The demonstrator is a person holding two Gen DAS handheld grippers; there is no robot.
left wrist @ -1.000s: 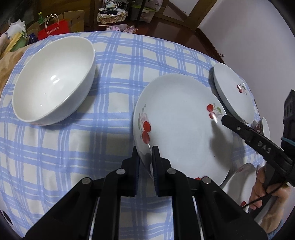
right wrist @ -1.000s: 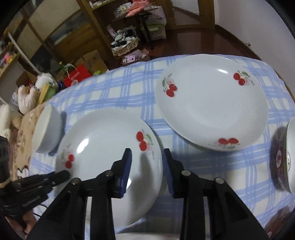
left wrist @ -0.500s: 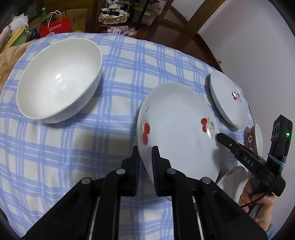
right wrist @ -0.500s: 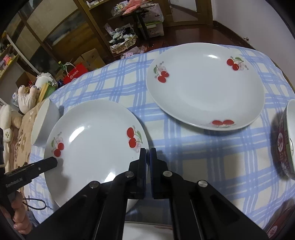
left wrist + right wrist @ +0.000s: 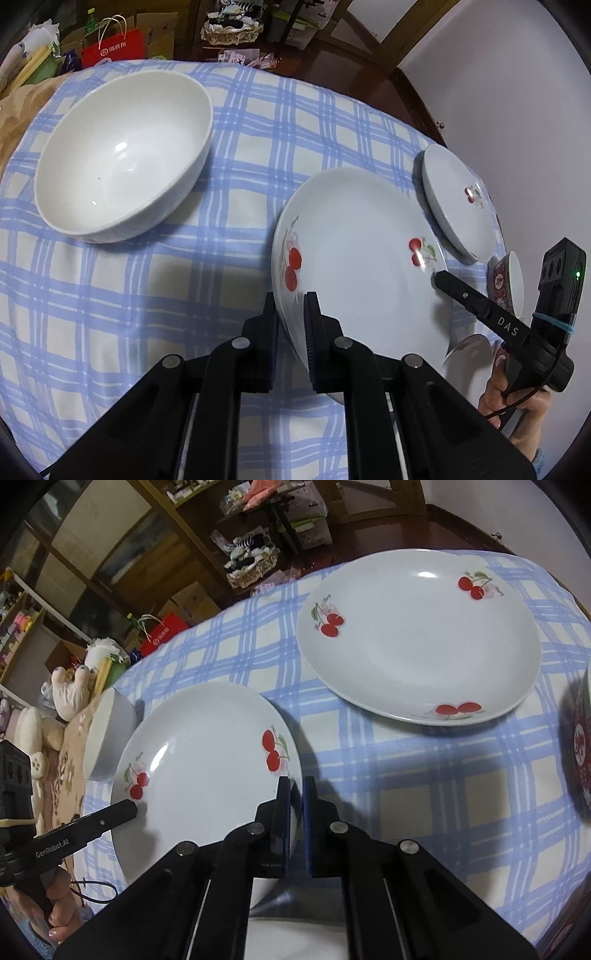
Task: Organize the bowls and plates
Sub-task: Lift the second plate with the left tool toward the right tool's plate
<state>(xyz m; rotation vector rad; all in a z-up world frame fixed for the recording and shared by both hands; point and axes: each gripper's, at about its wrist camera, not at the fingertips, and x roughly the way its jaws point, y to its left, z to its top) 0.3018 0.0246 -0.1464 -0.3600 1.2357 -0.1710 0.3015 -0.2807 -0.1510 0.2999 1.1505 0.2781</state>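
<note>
A white plate with red cherries (image 5: 362,266) (image 5: 207,768) is held at two opposite edges. My left gripper (image 5: 291,299) is shut on its left rim; in the right wrist view that gripper (image 5: 129,808) reaches in from the left. My right gripper (image 5: 295,782) is shut on the right rim, and its fingertip (image 5: 439,277) shows at that edge in the left wrist view. A second cherry plate (image 5: 417,642) (image 5: 454,206) lies on the checked cloth beyond. A plain white bowl (image 5: 122,173) (image 5: 107,734) stands to the left.
A red-patterned bowl (image 5: 506,284) (image 5: 580,746) stands at the table's right edge, with a small cherry dish (image 5: 469,343) partly under the held plate. A hand (image 5: 517,402) holds the right gripper. Boxes, a red bag (image 5: 110,48) and shelves stand beyond the table.
My right gripper's jaws have gone from open around the plate's right rim to shut on it. My left gripper has kept its grip on the left rim.
</note>
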